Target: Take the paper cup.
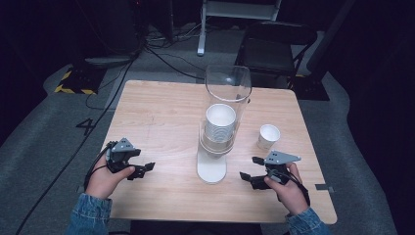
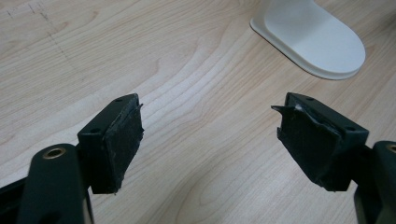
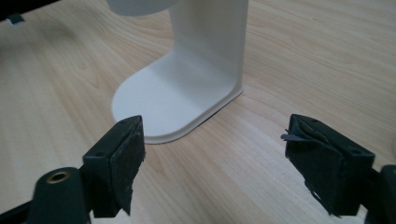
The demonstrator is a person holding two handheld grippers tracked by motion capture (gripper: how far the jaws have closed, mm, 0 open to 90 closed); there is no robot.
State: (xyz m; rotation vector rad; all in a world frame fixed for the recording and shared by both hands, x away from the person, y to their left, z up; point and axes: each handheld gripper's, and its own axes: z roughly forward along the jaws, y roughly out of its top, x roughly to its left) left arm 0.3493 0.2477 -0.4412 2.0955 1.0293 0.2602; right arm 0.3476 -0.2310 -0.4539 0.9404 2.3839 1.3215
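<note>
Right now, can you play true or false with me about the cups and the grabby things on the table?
1. A single white paper cup stands alone on the light wooden table. True.
2. The clear plastic tube of the white cup dispenser is empty. False: a stack of white paper cups sits inside it.
3. The left gripper is squeezing a cup. False: its black fingers stand apart with only bare wood between them.
4. The right gripper is open with nothing between its fingers. True.
5. The dispenser's flat white base rests on the table. True.
</note>
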